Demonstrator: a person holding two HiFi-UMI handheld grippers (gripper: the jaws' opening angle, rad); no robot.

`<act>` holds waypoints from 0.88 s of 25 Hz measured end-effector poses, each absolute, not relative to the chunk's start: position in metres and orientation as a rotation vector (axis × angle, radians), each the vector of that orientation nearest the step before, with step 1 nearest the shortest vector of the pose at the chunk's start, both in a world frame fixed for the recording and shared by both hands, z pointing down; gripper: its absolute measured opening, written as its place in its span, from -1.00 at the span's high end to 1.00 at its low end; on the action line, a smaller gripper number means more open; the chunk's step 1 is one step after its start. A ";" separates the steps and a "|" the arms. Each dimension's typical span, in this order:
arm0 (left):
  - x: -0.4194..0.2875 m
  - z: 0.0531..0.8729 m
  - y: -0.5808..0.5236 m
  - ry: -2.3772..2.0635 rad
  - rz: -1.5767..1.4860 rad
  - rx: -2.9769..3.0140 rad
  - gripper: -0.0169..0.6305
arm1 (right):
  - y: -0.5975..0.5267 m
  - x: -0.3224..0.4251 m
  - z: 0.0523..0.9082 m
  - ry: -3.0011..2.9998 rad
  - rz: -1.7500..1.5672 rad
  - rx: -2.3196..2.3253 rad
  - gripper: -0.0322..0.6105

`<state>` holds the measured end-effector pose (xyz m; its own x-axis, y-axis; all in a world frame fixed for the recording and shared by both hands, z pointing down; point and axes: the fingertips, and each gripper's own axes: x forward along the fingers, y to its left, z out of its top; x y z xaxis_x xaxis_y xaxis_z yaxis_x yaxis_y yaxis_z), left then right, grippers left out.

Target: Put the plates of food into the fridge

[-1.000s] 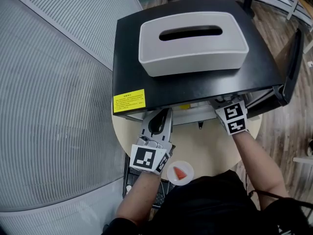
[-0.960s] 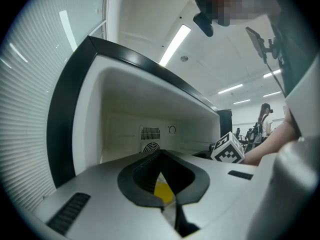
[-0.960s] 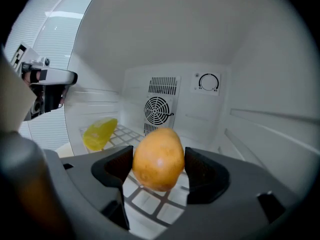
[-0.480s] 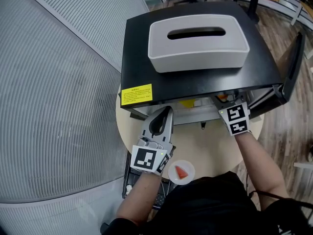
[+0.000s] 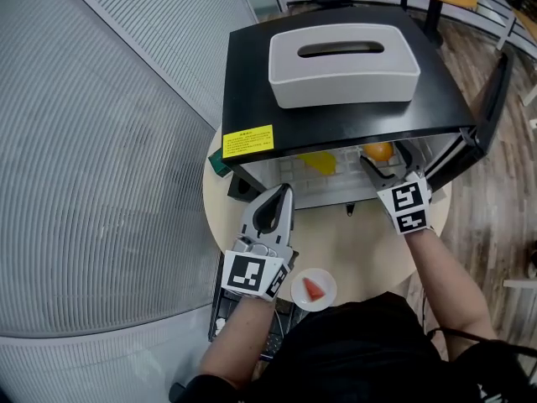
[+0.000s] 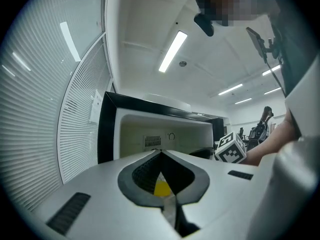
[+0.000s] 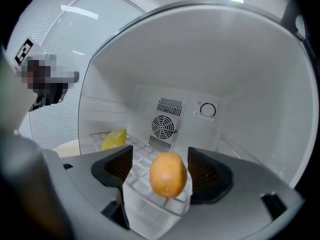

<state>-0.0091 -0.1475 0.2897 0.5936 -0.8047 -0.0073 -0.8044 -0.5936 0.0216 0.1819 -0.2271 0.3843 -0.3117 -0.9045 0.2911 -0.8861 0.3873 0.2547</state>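
Note:
The black mini fridge (image 5: 336, 116) stands open on the round table (image 5: 361, 242). On its white wire shelf (image 7: 145, 156) lie a yellow piece of food (image 5: 320, 163) (image 7: 114, 139) and an orange round fruit (image 5: 377, 151) (image 7: 168, 175). My right gripper (image 5: 379, 168) (image 7: 162, 171) is at the fridge mouth, open; the fruit shows between its pads with a gap on each side. My left gripper (image 5: 284, 190) (image 6: 161, 151) is shut and empty in front of the fridge, pointing in. A small white plate with a red slice (image 5: 315, 290) sits at the table's near edge.
A white tissue box (image 5: 344, 61) rests on the fridge top. The fridge door (image 5: 491, 99) hangs open at the right. A green thing (image 5: 216, 164) sticks out at the fridge's left side. A ribbed grey wall (image 5: 92, 166) fills the left.
The view has shifted, so the fridge's shelf with the yellow food and the orange fruit now shows. The right gripper's jaws, hidden under the fridge top before, are visible at its mouth.

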 end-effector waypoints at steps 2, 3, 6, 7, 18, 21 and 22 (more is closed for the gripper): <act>-0.015 0.289 -0.140 -1.413 -0.028 2.789 0.94 | -0.219 0.177 0.384 -2.269 -0.065 1.545 -0.15; -0.018 0.288 -0.136 -1.415 -0.029 2.790 0.94 | -0.215 0.175 0.384 -2.272 -0.060 1.545 -0.15; -0.027 0.286 -0.126 -1.423 -0.033 2.791 0.94 | -0.204 0.166 0.383 -2.283 -0.058 1.538 -0.15; -0.031 0.285 -0.122 -1.426 -0.034 2.792 0.94 | -0.200 0.162 0.382 -2.288 -0.058 1.532 -0.15; -0.069 0.298 -0.083 -1.480 -0.020 2.740 0.94 | -0.147 0.128 0.404 -2.343 0.007 1.454 -0.15; -0.078 0.307 -0.072 -1.489 -0.011 2.721 0.94 | -0.131 0.116 0.413 -2.366 0.018 1.416 -0.15; -0.082 0.310 -0.069 -1.492 -0.009 2.713 0.94 | -0.126 0.112 0.415 -2.379 0.023 1.407 -0.15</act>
<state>-0.0816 -0.0685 0.3101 0.5360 -0.8441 0.0169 -0.8438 -0.5350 0.0424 0.1116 -0.1260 0.4148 -0.4293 -0.8425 0.3255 -0.8487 0.4995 0.1737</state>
